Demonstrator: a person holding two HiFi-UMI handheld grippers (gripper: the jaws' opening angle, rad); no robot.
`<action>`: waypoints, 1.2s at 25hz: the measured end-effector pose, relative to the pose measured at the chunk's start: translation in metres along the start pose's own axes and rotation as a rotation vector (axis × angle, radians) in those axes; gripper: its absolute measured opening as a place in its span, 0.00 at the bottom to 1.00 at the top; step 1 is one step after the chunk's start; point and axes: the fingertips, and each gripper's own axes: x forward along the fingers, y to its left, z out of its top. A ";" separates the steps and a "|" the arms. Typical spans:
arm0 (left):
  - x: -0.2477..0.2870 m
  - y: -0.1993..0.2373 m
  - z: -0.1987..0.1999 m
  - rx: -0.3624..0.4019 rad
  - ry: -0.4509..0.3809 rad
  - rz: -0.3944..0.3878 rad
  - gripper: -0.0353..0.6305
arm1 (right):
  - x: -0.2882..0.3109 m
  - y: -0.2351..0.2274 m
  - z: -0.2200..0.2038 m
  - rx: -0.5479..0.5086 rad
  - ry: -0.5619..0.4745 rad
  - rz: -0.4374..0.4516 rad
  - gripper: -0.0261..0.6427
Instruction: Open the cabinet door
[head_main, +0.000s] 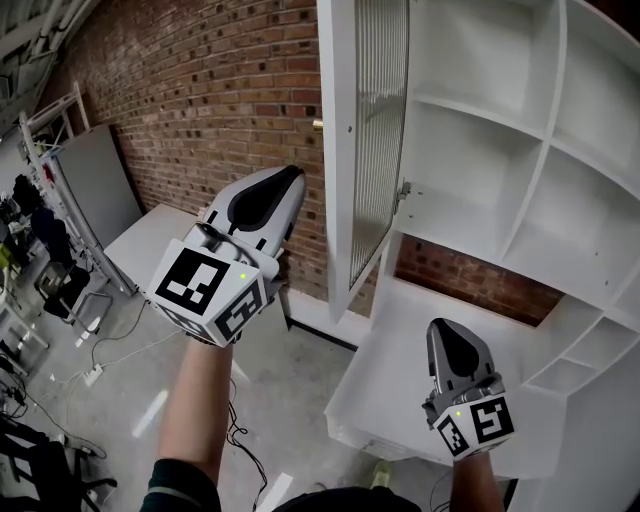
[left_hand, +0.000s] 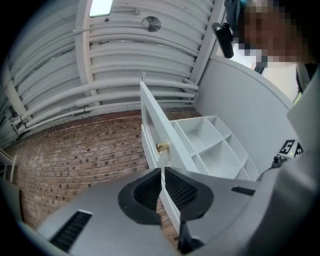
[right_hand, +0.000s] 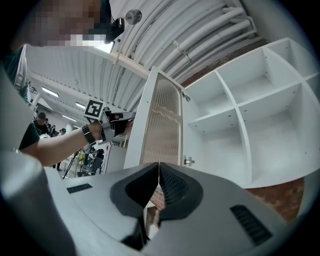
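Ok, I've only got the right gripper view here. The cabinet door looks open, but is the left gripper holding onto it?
Observer: No. The left gripper has its jaws together on nothing, short of the door.
Operator: Where's the handle? I only see the door's inner side.
Observer: A small brass knob sits on the outer face, beyond the left gripper's tips.
Operator: And what's under the right gripper?
Observer: The right gripper is over the white counter below the shelves.
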 end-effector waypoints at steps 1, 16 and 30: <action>-0.005 -0.001 -0.004 -0.010 0.008 0.006 0.09 | 0.000 0.002 -0.001 0.001 0.002 0.003 0.04; -0.093 -0.031 -0.082 -0.167 0.176 0.061 0.07 | -0.005 0.041 -0.018 -0.006 0.044 0.036 0.04; -0.158 -0.057 -0.153 -0.277 0.277 0.163 0.07 | -0.013 0.047 -0.052 -0.030 0.078 -0.020 0.04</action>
